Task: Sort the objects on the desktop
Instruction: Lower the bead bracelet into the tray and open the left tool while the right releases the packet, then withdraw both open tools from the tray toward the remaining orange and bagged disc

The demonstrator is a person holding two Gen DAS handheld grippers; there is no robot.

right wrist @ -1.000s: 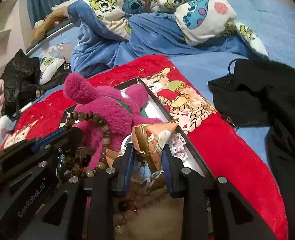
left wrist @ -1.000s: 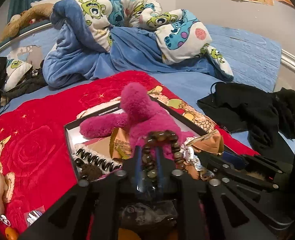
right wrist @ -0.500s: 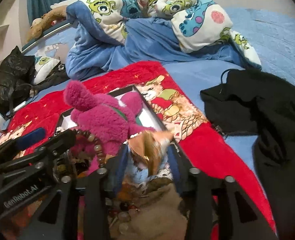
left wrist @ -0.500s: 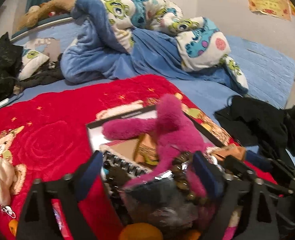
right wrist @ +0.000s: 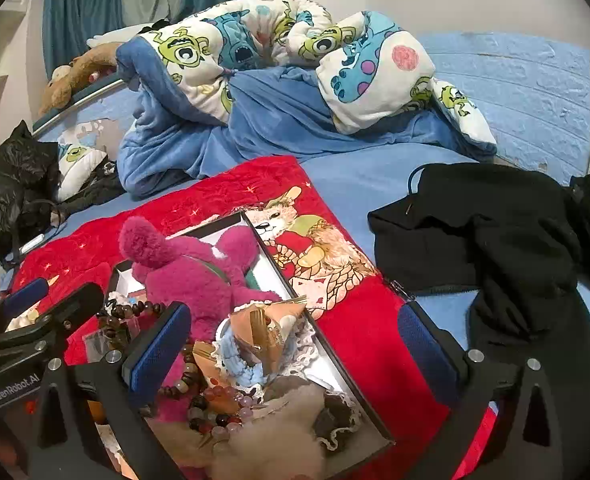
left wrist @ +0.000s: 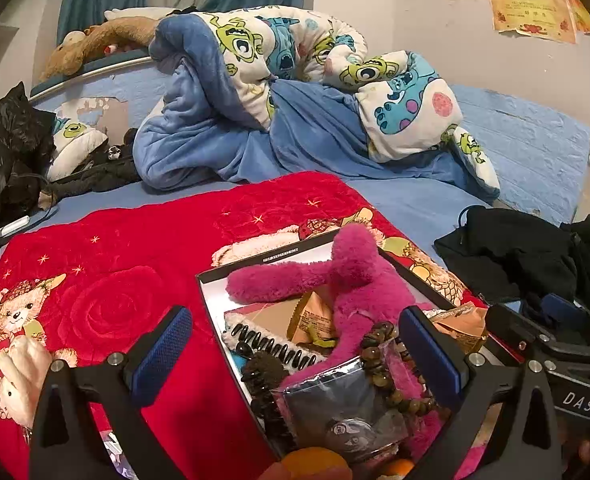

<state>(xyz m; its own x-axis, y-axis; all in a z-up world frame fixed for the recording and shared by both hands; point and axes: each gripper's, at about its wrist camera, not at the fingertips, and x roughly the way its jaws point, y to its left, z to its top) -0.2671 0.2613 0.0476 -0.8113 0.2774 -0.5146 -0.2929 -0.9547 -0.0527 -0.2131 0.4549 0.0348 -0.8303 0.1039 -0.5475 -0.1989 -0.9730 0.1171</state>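
Observation:
A black-rimmed box (left wrist: 207,294) lies on a red blanket (left wrist: 115,264), packed with small items. A pink plush toy (left wrist: 359,280) sprawls across it. A brown bead bracelet (left wrist: 379,354) rests on the plush, above a clear bag (left wrist: 335,404). My left gripper (left wrist: 295,356) hovers over these, jaws opening wide, and its pads touch nothing. In the right wrist view an orange snack packet (right wrist: 271,326) lies in the box (right wrist: 273,262) beside the plush (right wrist: 191,272). My right gripper (right wrist: 293,344) is over it, jaws opening, pads clear of the packet.
Black clothes (right wrist: 495,240) lie on the blue sheet to the right. A blue blanket and cartoon quilt (left wrist: 295,80) are heaped behind. A black bag (left wrist: 7,152) sits far left. Each gripper shows in the other's view, close alongside.
The left gripper let go of the bead bracelet and the right let go of the snack packet. Both jaws spread wide, and both grippers lifted slightly away from the box.

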